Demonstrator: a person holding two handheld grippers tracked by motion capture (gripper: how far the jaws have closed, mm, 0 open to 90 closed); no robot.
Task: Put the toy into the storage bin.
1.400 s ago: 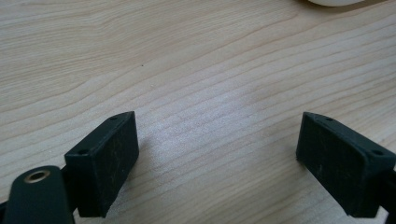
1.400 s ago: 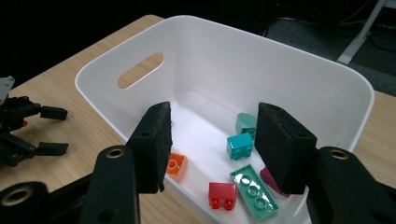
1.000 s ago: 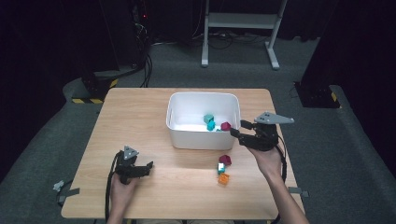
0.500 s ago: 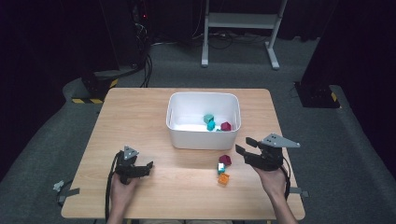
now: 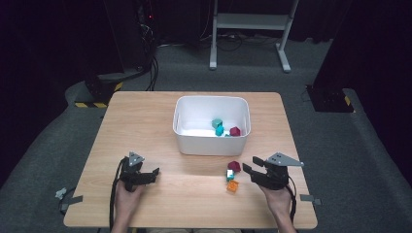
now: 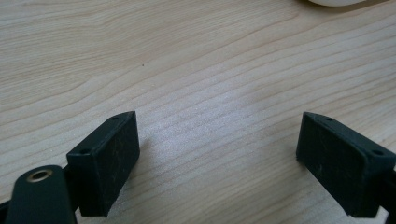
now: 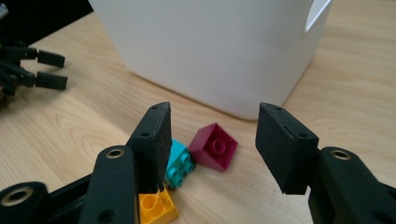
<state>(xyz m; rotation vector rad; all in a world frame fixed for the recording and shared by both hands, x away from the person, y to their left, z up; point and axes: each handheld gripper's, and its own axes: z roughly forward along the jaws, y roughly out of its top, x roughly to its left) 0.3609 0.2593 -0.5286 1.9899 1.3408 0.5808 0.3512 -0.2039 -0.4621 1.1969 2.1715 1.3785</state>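
Hovering right tongs (image 7: 212,140), unmarked maroon brick (image 7: 214,146)

No legible text, label, brand name or number appears on any surface. The only sign-like marking is a yellow-and-black striped hazard band (image 5: 90,104) on the dark grey floor beyond the far-left corner of the light wooden table (image 5: 145,121); it carries no lettering.
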